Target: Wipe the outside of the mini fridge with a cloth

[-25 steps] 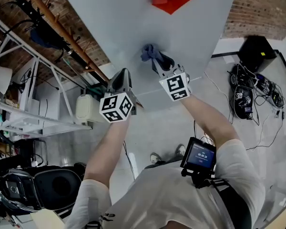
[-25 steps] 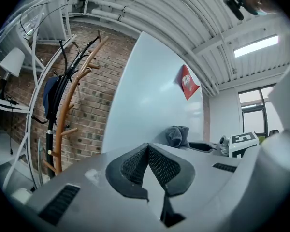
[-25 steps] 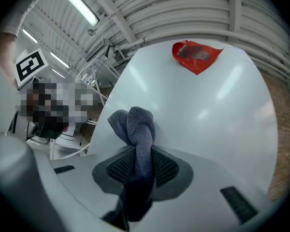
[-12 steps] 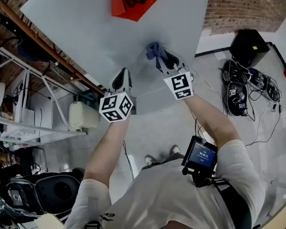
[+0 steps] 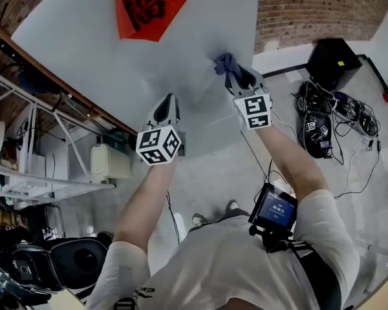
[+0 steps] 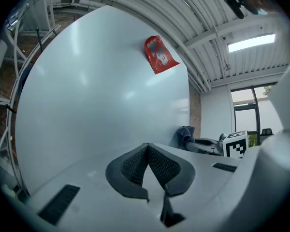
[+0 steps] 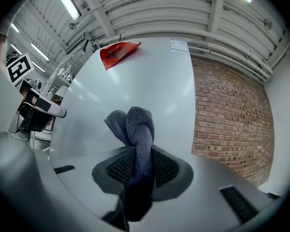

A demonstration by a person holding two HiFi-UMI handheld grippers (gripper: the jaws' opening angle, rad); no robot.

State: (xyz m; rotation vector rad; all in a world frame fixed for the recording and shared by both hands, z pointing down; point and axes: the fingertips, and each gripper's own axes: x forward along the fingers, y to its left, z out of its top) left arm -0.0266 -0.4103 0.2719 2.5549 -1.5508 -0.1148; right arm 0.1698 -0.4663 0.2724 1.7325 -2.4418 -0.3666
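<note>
Against fridge (image 5: pixel 149 63): cloth (image 7: pixel 137 129) pinched in fingers of right gripper (image 7: pixel 137 159), bunched beyond tips; fingers of left gripper (image 6: pixel 146 147) together, empty.

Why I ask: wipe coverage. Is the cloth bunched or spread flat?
Bunched: the cloth pokes from the right gripper as a twisted wad.
</note>
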